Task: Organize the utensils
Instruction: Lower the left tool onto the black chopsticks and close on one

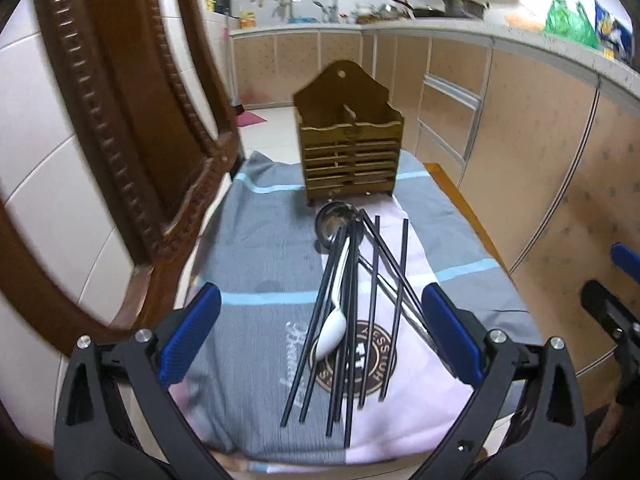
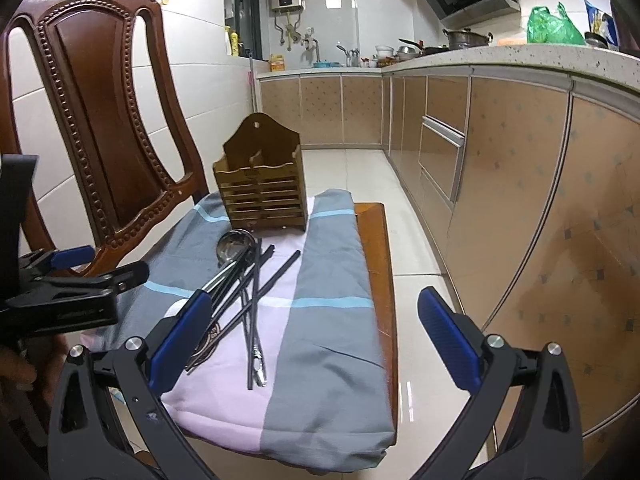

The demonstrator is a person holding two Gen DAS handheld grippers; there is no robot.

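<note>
Carved wooden chair back [image 2: 100, 120] at far left; beside it the left claw [image 1: 320, 336] hangs released, blue pads spread wide above the near ends of the black chopsticks [image 1: 348, 320], gripping nothing. Centre: chopsticks, white spoon [image 1: 332, 332] and steel ladle [image 1: 334, 220] lie heaped on the grey-and-pink cloth [image 2: 320, 320] covering the chair seat, ladle bowl just in front of the slatted wooden utensil holder [image 1: 348, 152], which stands upright at the cloth's far edge with nothing visible inside. Right: right claw [image 2: 316, 336] likewise released, holding nothing, over the cloth's right half, kitchen cabinets [image 2: 520, 180] beyond.
</note>
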